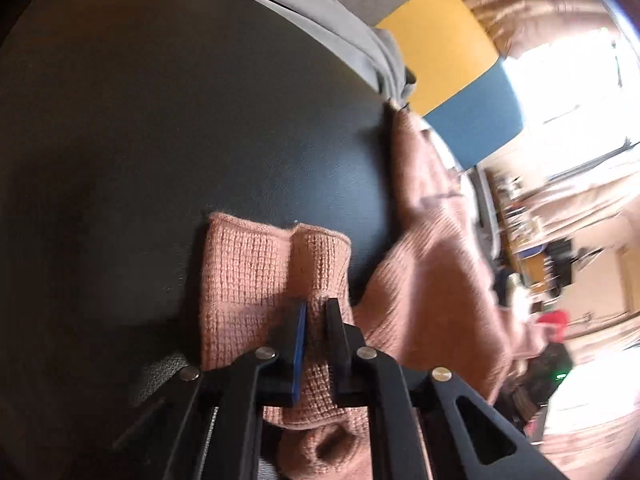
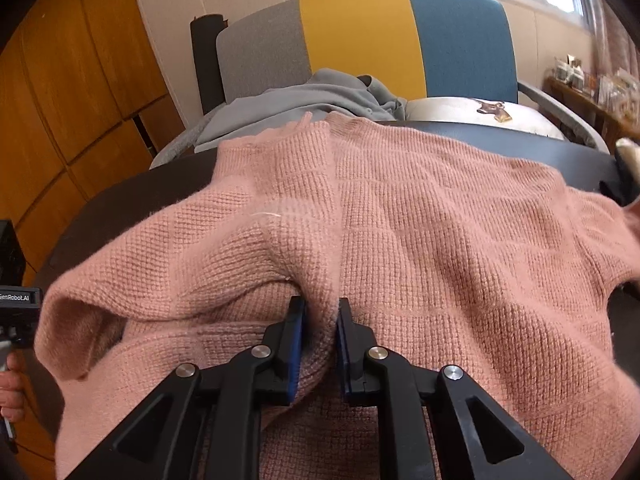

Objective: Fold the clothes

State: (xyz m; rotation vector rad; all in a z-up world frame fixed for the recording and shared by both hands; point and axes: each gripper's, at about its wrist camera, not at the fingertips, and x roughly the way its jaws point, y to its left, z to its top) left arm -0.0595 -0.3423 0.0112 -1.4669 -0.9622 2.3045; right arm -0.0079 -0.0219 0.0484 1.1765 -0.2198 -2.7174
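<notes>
On dark round table [image 2: 120, 200], pink knit sweater [image 2: 440, 240] lies spread, far hem near table's back edge. Your right gripper [image 2: 320, 320] pinches raised fold of sweater body, both pads pressed into knit. Your left gripper [image 1: 316, 320] clamps sleeve [image 1: 256, 264] just behind its cuff, fingers nearly together on cloth, cuff end flat on table. Grey garment [image 2: 304, 100] sits behind table on chair with grey, yellow, blue back panels [image 2: 360, 32]. Your hand [image 2: 10, 384] shows at right view's left edge.
</notes>
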